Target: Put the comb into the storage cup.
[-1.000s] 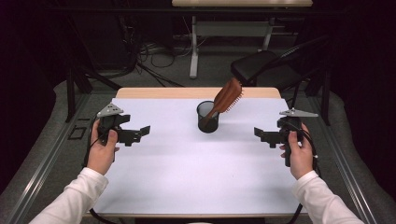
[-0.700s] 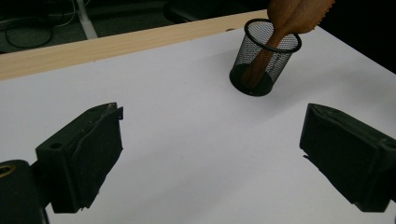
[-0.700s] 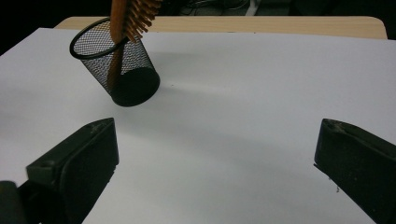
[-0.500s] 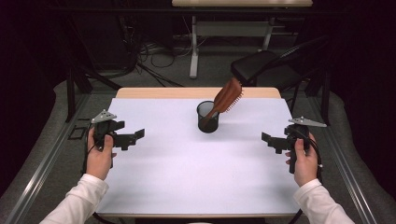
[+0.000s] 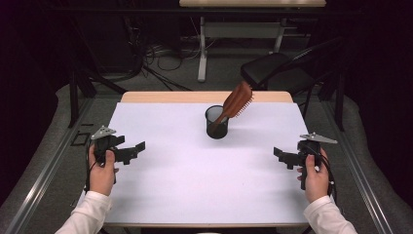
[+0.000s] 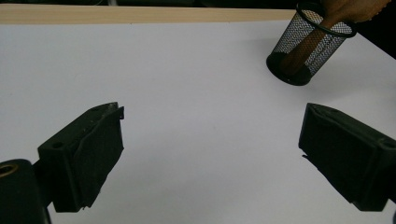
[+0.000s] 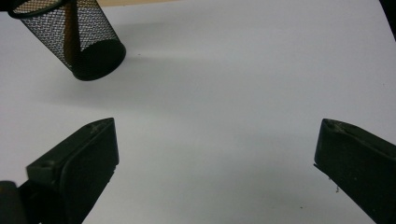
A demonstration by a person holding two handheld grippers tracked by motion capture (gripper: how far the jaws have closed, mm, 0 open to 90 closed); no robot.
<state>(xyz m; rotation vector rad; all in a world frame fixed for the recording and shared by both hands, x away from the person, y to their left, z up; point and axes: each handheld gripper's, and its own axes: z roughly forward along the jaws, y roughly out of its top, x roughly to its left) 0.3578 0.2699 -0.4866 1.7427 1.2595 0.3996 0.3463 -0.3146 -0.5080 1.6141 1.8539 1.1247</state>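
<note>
Two grippers, left gripper (image 5: 138, 147) and right gripper (image 5: 278, 153), hang with jaws spread wide, grasping nothing. Between them, well apart, a brown wooden hairbrush (image 5: 237, 100) leans handle-down in a black mesh cup (image 5: 216, 124) on the white table (image 5: 195, 185).

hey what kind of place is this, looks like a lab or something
Probably a lab or recording workspace: a white-topped table in a dark room, loose cables on the floor behind it, a black chair, and only a mesh cup holding a hairbrush set out.
</note>
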